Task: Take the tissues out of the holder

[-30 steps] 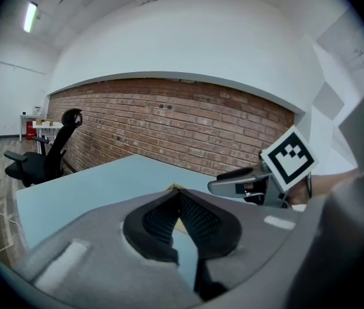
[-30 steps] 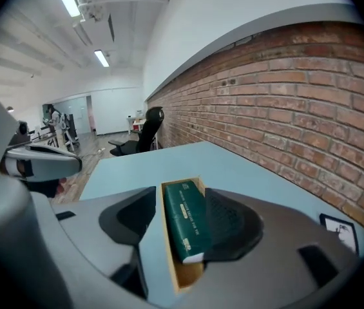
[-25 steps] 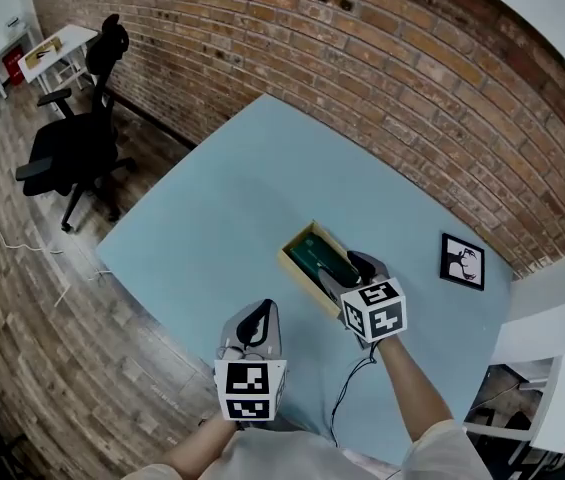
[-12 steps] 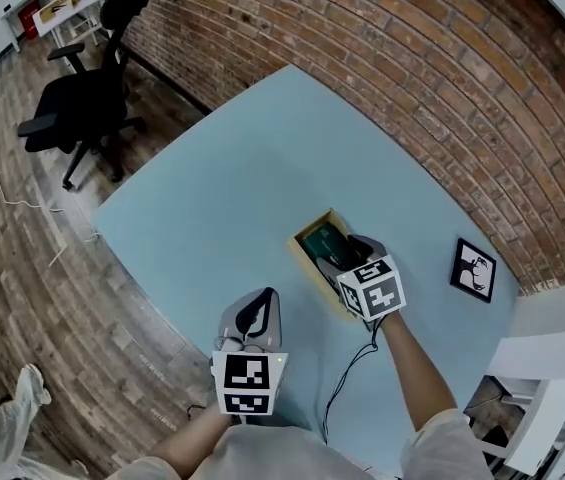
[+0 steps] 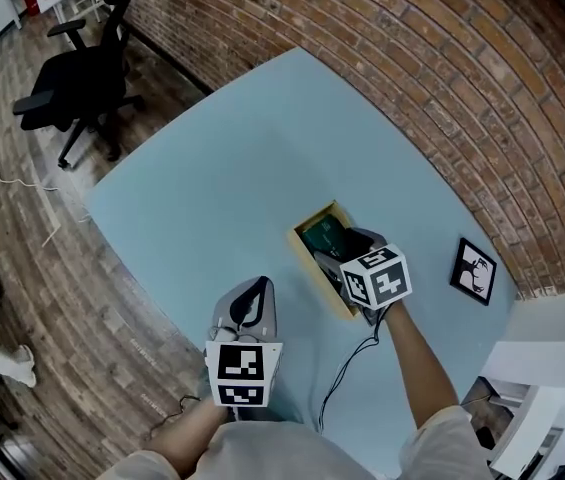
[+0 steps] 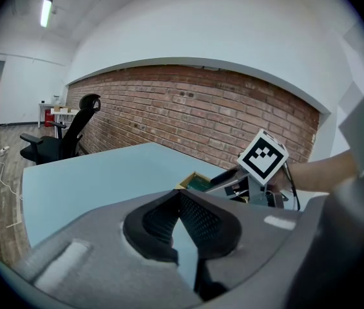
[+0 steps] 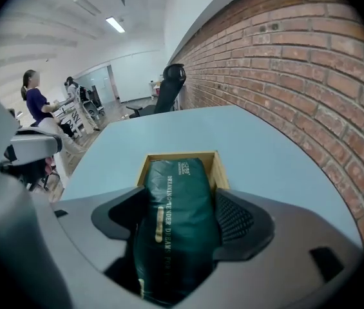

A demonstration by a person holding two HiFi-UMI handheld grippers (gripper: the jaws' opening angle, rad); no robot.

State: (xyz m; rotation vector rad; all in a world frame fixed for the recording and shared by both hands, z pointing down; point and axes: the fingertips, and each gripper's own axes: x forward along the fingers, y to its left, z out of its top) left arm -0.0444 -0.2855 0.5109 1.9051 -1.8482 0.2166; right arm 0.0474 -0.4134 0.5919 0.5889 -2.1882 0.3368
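A dark green tissue pack point(image 7: 178, 217) lies lengthwise in a shallow wooden holder point(image 7: 220, 166) on the light blue table point(image 5: 212, 188). My right gripper point(image 7: 182, 198) straddles the pack's near end. Its jaws are opening, with the pack between the pads point(image 7: 236, 216). In the head view the right gripper point(image 5: 345, 251) sits over the holder point(image 5: 314, 268), hiding most of the pack point(image 5: 324, 236). My left gripper point(image 5: 255, 286) hovers near the table's front edge, left of the holder and apart from it. Its pads point(image 6: 198, 221) meet at the tips with nothing between them.
A small framed black-and-white picture point(image 5: 471, 270) lies on the table to the right of the holder. A black cable point(image 5: 347, 373) trails from the right gripper. A brick wall point(image 5: 442, 78) borders the table's far side. A black office chair point(image 5: 82, 83) stands on the wooden floor at left.
The head view has shifted a little over the table. The right gripper has stayed over the holder, and the left gripper has stayed near the front edge.
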